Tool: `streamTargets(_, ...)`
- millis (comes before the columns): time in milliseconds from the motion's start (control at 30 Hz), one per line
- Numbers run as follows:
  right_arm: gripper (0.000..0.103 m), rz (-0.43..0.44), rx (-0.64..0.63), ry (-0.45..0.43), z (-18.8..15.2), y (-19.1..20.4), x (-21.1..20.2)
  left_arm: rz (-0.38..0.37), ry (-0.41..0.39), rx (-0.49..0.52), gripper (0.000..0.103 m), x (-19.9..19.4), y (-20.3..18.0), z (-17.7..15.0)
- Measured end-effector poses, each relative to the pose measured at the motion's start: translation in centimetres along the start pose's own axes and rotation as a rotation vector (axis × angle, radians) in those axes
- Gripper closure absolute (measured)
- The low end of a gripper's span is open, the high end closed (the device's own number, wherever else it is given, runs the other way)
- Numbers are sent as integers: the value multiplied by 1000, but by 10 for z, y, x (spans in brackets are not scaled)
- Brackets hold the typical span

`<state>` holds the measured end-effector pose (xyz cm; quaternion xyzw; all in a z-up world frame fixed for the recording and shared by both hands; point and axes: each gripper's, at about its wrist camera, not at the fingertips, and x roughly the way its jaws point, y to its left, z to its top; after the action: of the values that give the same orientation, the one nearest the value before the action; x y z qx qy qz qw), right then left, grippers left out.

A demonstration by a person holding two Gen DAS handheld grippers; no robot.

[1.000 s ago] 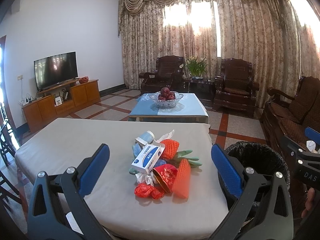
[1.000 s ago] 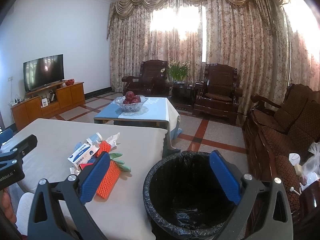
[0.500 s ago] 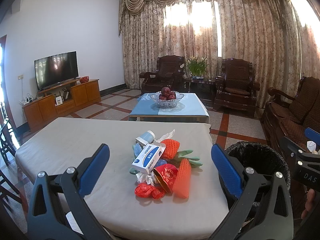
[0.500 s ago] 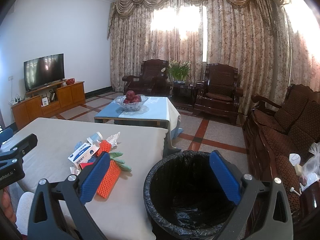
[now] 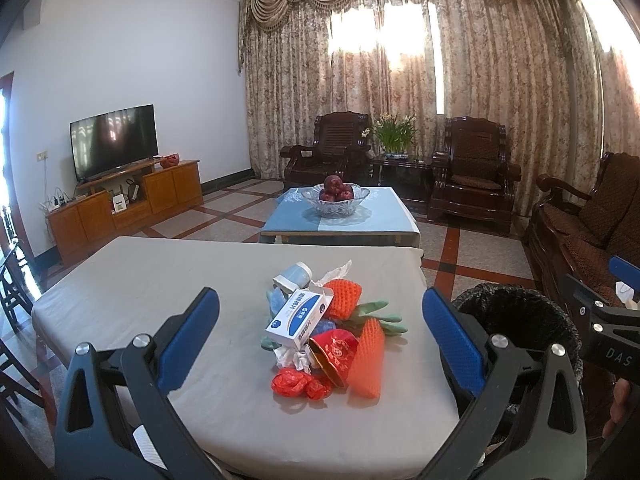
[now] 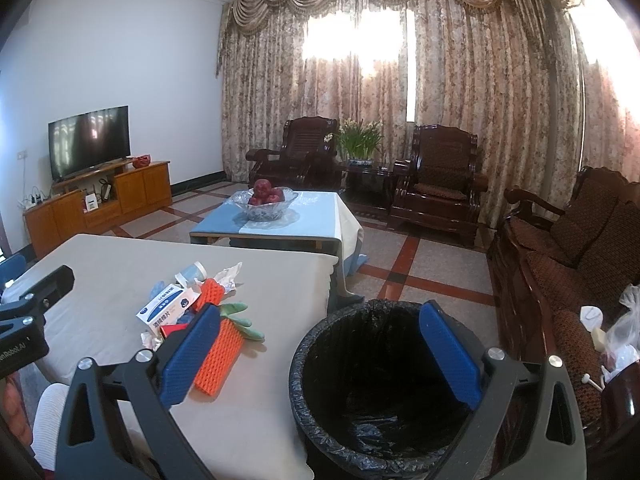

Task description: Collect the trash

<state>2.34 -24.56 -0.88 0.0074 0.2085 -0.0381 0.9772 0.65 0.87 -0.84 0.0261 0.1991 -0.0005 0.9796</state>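
A television (image 5: 113,141) is standing on a wooden cabinet (image 5: 124,205) against the left wall. Nearer the camera, the left gripper (image 5: 320,336) is hovering over the near edge of the table (image 5: 140,280) with its blue fingers (image 5: 188,336) spread wide, gripping nothing. Between those fingers in the left wrist view, a pile of trash is lying on the grey cloth: a white and blue box (image 5: 299,313) leaning on top, a small jar (image 5: 293,276) behind it, orange foam nets (image 5: 366,354), a green glove (image 5: 378,316), a red cup (image 5: 334,354) on its side and red wrappers (image 5: 300,384) at the front. Beyond, a fruit bowl (image 5: 335,198) is sitting on the low table. To the right, the right gripper (image 6: 320,356) is hanging above the bin (image 6: 376,384), its fingers likewise spread and empty. The bin, lined with a black bag, is standing on the floor just beside the table's right edge.
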Motion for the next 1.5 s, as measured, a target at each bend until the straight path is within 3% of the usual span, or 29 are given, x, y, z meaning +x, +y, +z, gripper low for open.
streamTargets(1067,6,3,0,15,-2,4,7,1,11,2,5,4,2,-4)
streamTargets(1300,6,29,11,63,-9,7,33,28,37,-11,5,32,19,-14)
streamTargets(1500,6,90,-7,122,-30,27,76,101,96,13,5,80,43,-43)
